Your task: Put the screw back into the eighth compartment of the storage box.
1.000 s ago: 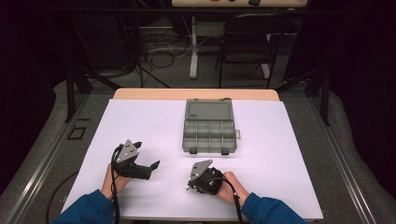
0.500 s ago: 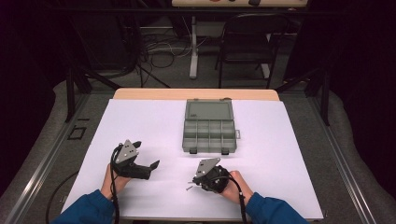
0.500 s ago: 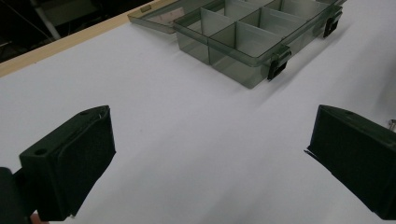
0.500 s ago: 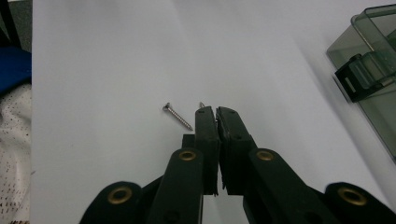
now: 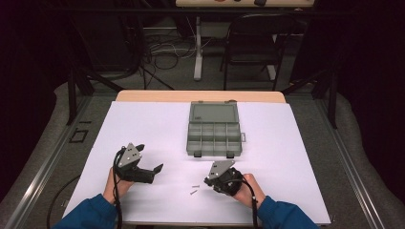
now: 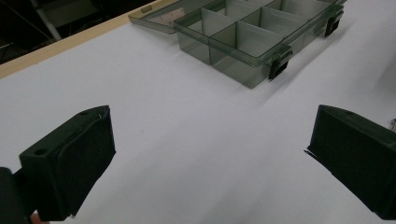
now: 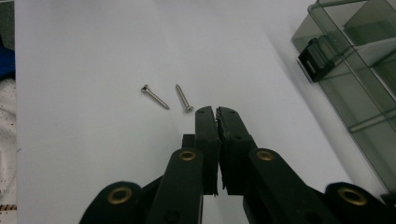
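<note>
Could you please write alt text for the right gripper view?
The right gripper points its shut black jaws at two small screws lying apart on the white table. An open clear compartment box sits at right.

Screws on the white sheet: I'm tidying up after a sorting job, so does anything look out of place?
Yes. Two screws lie loose on the white sheet, just ahead of the shut right tongs, outside the open compartment box. The box compartments that show look empty. Nothing looks spilled or damaged.
</note>
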Tool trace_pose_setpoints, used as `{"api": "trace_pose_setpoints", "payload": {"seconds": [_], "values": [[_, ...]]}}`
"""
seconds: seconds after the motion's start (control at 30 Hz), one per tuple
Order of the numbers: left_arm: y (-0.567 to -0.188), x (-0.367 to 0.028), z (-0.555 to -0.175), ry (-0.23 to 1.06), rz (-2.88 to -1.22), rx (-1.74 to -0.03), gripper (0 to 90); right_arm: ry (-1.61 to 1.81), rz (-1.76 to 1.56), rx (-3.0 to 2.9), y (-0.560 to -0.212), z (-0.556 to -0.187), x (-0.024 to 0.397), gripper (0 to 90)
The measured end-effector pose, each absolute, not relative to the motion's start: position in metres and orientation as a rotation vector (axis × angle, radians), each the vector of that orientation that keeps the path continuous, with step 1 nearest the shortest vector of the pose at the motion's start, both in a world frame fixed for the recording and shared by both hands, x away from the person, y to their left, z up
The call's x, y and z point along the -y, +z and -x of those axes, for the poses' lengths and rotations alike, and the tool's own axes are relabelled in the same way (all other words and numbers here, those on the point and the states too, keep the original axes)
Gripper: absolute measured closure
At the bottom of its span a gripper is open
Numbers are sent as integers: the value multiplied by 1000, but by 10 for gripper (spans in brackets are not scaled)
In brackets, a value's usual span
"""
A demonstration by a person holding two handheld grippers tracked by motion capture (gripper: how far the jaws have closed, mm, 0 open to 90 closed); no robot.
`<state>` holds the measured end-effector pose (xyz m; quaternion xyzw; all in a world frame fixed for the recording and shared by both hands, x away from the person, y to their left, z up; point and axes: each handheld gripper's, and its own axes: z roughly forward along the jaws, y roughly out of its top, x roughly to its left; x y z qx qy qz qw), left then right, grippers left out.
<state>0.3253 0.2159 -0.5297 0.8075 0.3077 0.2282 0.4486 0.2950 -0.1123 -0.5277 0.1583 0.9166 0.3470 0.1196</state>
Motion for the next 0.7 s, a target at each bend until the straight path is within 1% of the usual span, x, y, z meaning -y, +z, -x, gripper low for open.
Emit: {"api": "trace_pose_setpoints", "payload": {"seconds": [0.7], "values": [[-530,-216,-325,565,-1997,-762,0,1022,-516,-2602,-516,-298,138,876]]}}
